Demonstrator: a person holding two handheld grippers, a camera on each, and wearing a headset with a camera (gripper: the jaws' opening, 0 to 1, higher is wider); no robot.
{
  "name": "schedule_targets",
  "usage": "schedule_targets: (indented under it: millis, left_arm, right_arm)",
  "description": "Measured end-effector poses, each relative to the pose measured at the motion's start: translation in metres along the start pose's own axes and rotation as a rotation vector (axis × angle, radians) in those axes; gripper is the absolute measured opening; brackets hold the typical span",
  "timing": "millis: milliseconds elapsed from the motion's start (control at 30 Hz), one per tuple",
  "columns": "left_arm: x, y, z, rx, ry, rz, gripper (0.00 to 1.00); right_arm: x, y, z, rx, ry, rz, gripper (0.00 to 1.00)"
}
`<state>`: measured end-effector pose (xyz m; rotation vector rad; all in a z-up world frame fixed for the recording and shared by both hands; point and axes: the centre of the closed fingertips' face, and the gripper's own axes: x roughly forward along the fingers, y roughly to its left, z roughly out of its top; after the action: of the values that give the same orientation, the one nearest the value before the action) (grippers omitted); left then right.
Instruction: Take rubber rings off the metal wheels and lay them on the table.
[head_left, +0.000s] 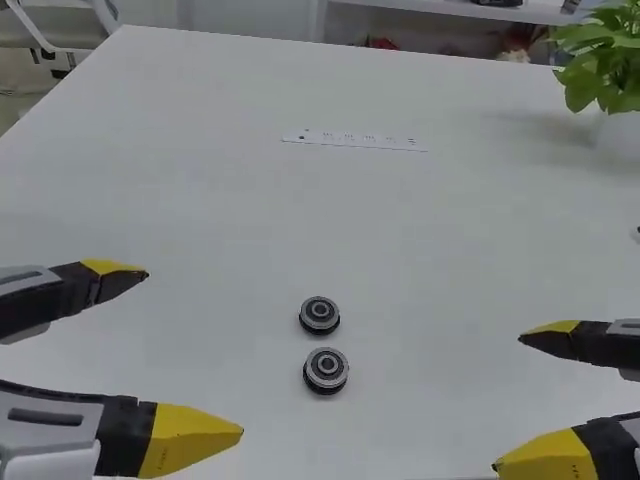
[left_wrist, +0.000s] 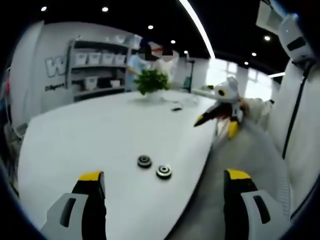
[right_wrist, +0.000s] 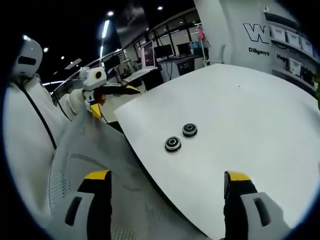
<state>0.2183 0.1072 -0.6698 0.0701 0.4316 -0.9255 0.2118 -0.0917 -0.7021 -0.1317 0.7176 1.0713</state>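
Two small metal wheels lie flat on the white table (head_left: 200, 180), each with a black rubber ring around it. The farther wheel (head_left: 319, 315) (left_wrist: 144, 161) (right_wrist: 189, 130) sits just behind the nearer wheel (head_left: 326, 369) (left_wrist: 163, 171) (right_wrist: 173, 144), close to the front edge. My left gripper (head_left: 192, 353) (left_wrist: 164, 175) is open to the left of the wheels, holding nothing; it is also seen from the right gripper view (right_wrist: 107, 92). My right gripper (head_left: 508, 402) (right_wrist: 167, 175) is open to their right, also holding nothing; it appears in the left gripper view (left_wrist: 220, 112).
A flat white strip (head_left: 355, 140) lies mid-table farther back. A potted green plant (head_left: 600, 50) (left_wrist: 150, 81) stands at the far right corner. The table's front edge runs just below the wheels. Shelves with bins (left_wrist: 97, 70) line a wall.
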Motion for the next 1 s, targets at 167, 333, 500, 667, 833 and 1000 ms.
schedule_targets:
  millis: [167, 333, 500, 667, 833, 1000]
  left_arm:
    - [-0.002, -0.003, 0.015, 0.033, -0.022, -0.011, 1.00]
    - [-0.001, 0.000, 0.029, 0.080, -0.026, -0.009, 1.00]
    - [0.002, 0.006, 0.043, 0.117, -0.040, -0.003, 1.00]
    - [0.004, 0.008, 0.060, 0.137, -0.072, -0.011, 1.00]
    - [0.005, 0.005, 0.082, 0.208, -0.087, -0.022, 1.00]
    - [0.008, 0.007, 0.099, 0.262, -0.094, -0.019, 1.00]
  right_arm:
    - [-0.008, -0.001, 0.014, -0.041, -0.014, -0.011, 0.89]
    - [-0.013, -0.009, 0.024, -0.070, -0.024, -0.034, 0.88]
    - [-0.018, -0.015, 0.036, -0.080, -0.045, -0.045, 0.87]
    - [-0.024, -0.019, 0.058, -0.106, -0.098, -0.058, 0.87]
    - [-0.025, -0.019, 0.081, -0.137, -0.146, -0.060, 0.87]
    - [-0.025, -0.020, 0.098, -0.168, -0.174, -0.050, 0.86]
